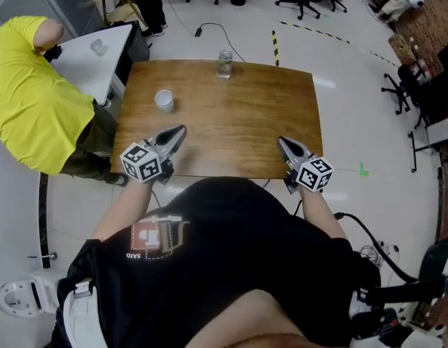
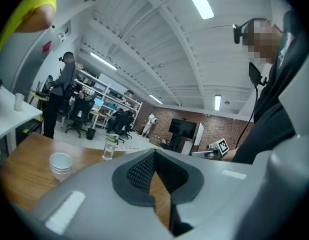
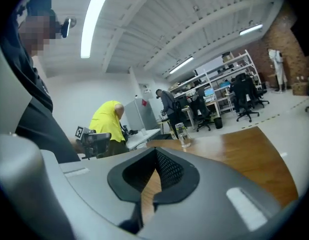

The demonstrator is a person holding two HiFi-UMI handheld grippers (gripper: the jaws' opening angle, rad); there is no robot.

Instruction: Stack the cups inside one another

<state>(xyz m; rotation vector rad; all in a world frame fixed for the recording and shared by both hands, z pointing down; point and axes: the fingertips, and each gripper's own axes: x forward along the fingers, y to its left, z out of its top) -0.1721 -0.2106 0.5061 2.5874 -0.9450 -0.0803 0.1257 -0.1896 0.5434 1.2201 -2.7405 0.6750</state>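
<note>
The stacked white cups (image 1: 164,101) stand near the left edge of the wooden table (image 1: 238,114). The left gripper (image 1: 180,130) and the right gripper (image 1: 281,142) sit above the near edge, both with jaws closed together and empty.

The white cups (image 1: 164,100) are nested one inside another as a single upright stack, open ends facing up. In the left gripper view the stack (image 2: 60,165) shows several rims one above another, the uppermost cup seated in those beneath. The stack stands on the wooden table (image 1: 231,122), in its left half and toward the far edge. Nothing is touching the stack.
</note>
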